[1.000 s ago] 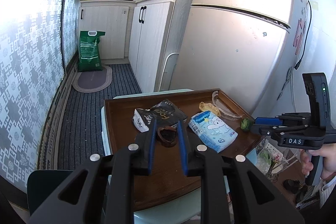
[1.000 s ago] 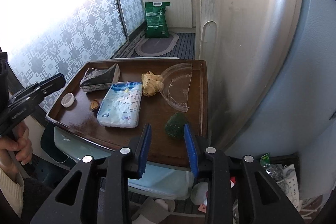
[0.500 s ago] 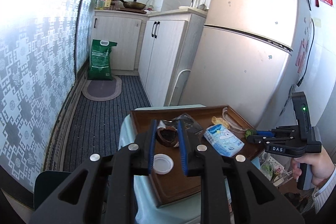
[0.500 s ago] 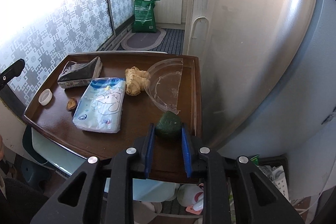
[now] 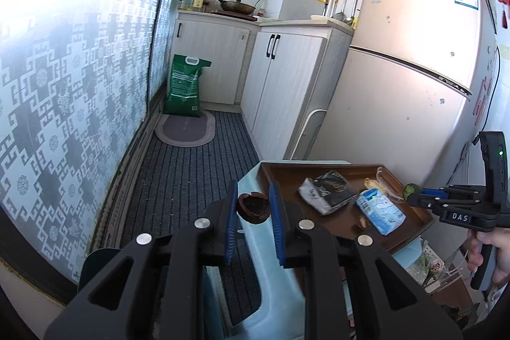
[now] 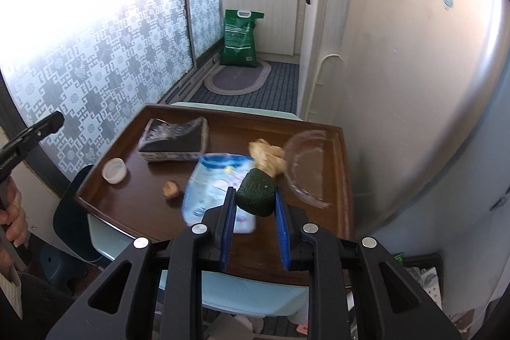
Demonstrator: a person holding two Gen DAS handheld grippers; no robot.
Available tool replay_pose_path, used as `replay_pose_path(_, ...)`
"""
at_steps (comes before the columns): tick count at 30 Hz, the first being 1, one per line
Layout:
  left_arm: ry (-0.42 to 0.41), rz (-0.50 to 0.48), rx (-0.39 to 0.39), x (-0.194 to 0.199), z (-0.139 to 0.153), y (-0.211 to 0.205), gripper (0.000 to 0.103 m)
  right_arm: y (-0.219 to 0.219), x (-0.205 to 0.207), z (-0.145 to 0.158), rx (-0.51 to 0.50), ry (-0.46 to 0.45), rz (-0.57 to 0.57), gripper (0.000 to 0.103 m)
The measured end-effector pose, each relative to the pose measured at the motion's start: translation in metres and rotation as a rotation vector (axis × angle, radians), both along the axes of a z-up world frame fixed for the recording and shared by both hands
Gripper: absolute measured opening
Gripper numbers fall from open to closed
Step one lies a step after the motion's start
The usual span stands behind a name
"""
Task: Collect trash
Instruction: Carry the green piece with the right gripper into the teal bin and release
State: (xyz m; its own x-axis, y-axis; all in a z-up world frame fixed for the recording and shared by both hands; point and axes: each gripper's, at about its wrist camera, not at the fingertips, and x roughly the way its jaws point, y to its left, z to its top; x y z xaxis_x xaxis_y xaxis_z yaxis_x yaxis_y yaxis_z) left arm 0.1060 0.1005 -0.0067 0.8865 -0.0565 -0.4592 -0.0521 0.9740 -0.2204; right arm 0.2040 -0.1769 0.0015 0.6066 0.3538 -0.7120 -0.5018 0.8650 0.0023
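Two hand-held grippers, each clamped on one piece of trash.
Left hand-held gripper (image 5: pixel 253 206): pinches a brown shell (image 5: pixel 252 207) off the tray's (image 6: pixel 346 180) left edge. Right hand-held gripper (image 6: pixel 253 206): grips a dark green lump (image 6: pixel 256 195), raised above the tray. On tray: black packet (image 6: pixel 173 141), blue-white pouch (image 6: pixel 212 187), white cap (image 6: pixel 114 170), ginger (image 6: pixel 267 155).

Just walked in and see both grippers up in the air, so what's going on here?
A person is clearing trash off a wooden tray with two handheld grippers. The left gripper is shut on a dark brown shell-like scrap, held beyond the tray's edge. The right gripper has just closed on a dark green lump and holds it above the tray. A tissue pack, black packet, ginger, white cap and clear lid remain.
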Motion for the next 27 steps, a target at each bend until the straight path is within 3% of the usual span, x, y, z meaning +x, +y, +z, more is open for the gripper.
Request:
replay_pose_path(19,0.126,0.156,0.007,-0.031,-0.031,0.073,0.022,0.114,-0.035,0.025,0.089,0.019,0.208,0.023)
replay_pose_path(27,0.240,0.189,0.000,-0.030,-0.063,0.095,0.022,0.153,-0.046,0.021,0.093,0.050,0.263,0.023)
